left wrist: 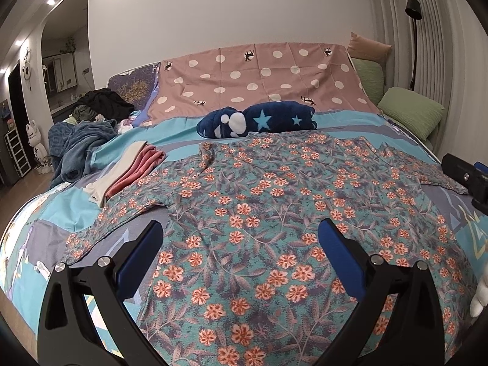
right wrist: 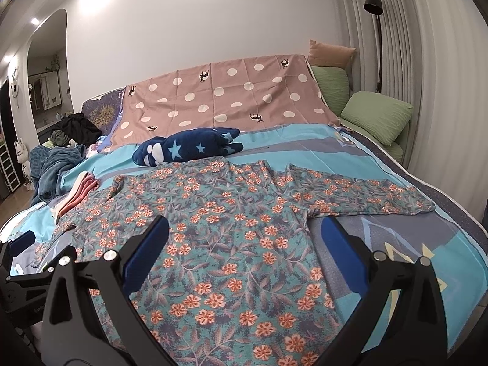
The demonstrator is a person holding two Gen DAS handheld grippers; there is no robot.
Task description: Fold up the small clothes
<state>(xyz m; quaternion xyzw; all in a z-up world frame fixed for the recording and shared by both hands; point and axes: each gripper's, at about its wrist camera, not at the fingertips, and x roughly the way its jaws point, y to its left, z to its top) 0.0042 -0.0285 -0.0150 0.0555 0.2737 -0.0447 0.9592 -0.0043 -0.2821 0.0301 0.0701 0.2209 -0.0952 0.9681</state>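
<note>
Folding could go wrong here: the left gripper (left wrist: 241, 235) and right gripper (right wrist: 247, 231) hover wide and empty above the teal floral long-sleeved top (left wrist: 274, 213) spread across the bed's near edge; its rumpled left sleeve may fold crooked.

White wall (left wrist: 213, 9), pleated curtain (right wrist: 427, 61), black lamp (right wrist: 373, 3), arched doorway (left wrist: 64, 45).

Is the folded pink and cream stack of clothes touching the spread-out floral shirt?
Touching. In the left wrist view the shirt's left sleeve edge meets the stack's right side with no bedspread showing between them; the right wrist view agrees.
</note>
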